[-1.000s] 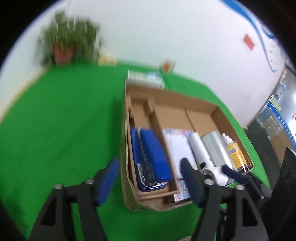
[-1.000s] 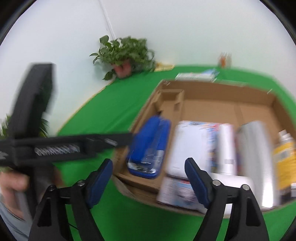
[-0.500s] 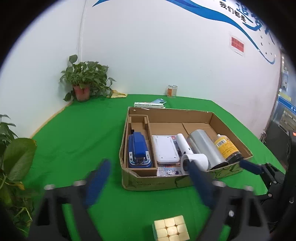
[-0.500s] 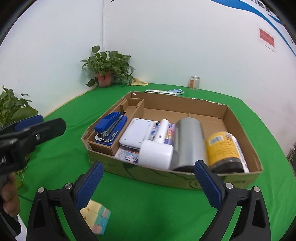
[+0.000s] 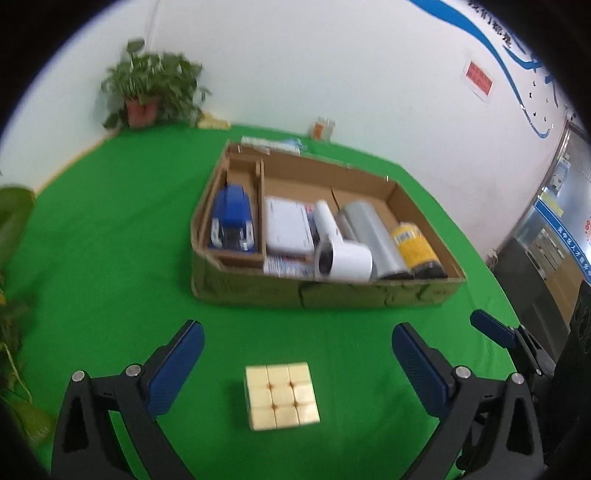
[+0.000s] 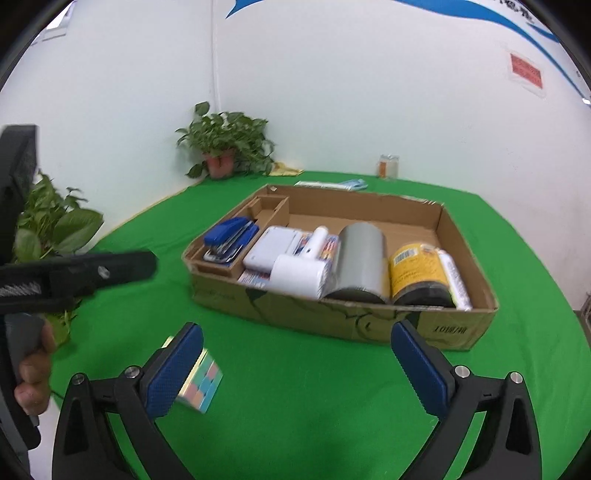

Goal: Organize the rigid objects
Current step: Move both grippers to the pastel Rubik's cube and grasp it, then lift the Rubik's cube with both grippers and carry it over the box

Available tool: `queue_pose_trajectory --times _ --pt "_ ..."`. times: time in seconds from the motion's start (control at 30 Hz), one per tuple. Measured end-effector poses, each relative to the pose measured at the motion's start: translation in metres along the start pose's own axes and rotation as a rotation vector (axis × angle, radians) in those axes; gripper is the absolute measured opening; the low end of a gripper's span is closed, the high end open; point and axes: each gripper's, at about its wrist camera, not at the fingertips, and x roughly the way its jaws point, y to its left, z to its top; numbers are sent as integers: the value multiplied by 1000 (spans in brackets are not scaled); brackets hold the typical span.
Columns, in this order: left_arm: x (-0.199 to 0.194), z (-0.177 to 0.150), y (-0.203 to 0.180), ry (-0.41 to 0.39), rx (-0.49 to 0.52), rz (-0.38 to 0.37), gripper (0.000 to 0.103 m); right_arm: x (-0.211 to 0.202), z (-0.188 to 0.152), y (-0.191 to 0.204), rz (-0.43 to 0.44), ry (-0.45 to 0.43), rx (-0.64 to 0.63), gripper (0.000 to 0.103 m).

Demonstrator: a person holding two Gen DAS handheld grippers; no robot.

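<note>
Cube on cloth between spread left tongs

An office or lab corner is suggested: a round table covered in green cloth, a white wall painted with a blue swoosh, a red notice, and a potted plant far left.
</note>
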Motion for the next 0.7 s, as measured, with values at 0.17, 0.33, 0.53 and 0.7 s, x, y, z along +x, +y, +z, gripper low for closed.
queue_pose_trajectory --times 0.17,0.33,0.53,0.7 --pt "35 -22 24 142 -104 -38 100 8 -17 6 137 49 -19 102" --pt "71 -51 39 301 -211 -127 70 38 -53 13 324 237 -23 100" --pt "81 -61 19 338 -203 -182 67 59 -79 11 351 357 -18 85" --pt "96 -64 -12 403 -185 -285 67 52 -86 0 348 360 -82 76"
